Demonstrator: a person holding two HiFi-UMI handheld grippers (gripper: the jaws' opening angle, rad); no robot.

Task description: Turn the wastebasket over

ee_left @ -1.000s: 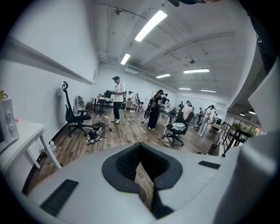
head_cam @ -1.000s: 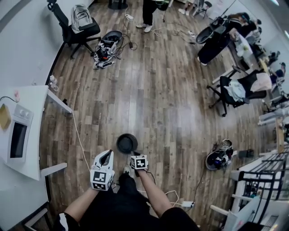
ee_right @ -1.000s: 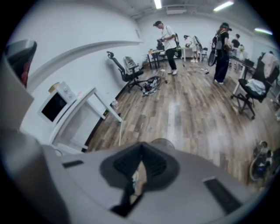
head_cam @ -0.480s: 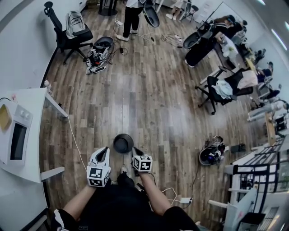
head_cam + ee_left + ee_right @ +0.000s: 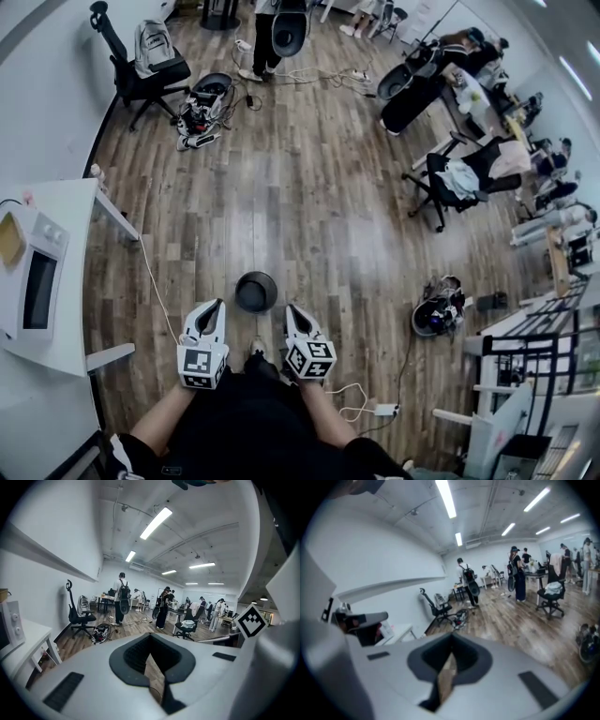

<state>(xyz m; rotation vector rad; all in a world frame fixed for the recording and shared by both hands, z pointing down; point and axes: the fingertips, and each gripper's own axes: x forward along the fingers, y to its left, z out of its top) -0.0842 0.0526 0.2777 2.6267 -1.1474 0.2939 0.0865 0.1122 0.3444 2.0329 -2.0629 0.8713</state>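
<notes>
- Left gripper (image 5: 216,307), a white hand-held tool with a black-and-white marker cube (image 5: 199,366) at its back, is held low in front of the person. Its dark grey jaws are pressed together and hold nothing.
- Its own view shows only a thin strip of wooden floor through the slot behind the tips.
- Beside it, the white right gripper (image 5: 292,310) points the same way. Its jaws are also drawn tight together and hold nothing.
- The person's dark trousers (image 5: 253,422) fill the bottom of the head view, with a light shoe (image 5: 258,348) between the two grippers.
- The round black wastebasket (image 5: 256,292) stands on the brown wooden plank floor (image 5: 309,216) just ahead of the tips. It sits between the two grippers and touches neither. I cannot tell whether its mouth or its base faces up.
- A thin white cable (image 5: 157,281) runs over the floor to the left of the wastebasket. Another ends at a white power strip (image 5: 385,410) to the right of the person.
- At the left edge, a white table (image 5: 80,202) carries a white microwave oven (image 5: 33,286).
- To the right, a dark round bundle of gear (image 5: 435,316) lies on the floor, well apart from the wastebasket.
- Farther off, a black office chair draped with pale clothing (image 5: 459,183) stands at the right.
- At the upper left, a black swivel chair bearing a grey backpack (image 5: 150,56) stands beside a heap of equipment and cords (image 5: 202,108).
- A standing person in dark clothes (image 5: 272,33) is at the far end of the room.
</notes>
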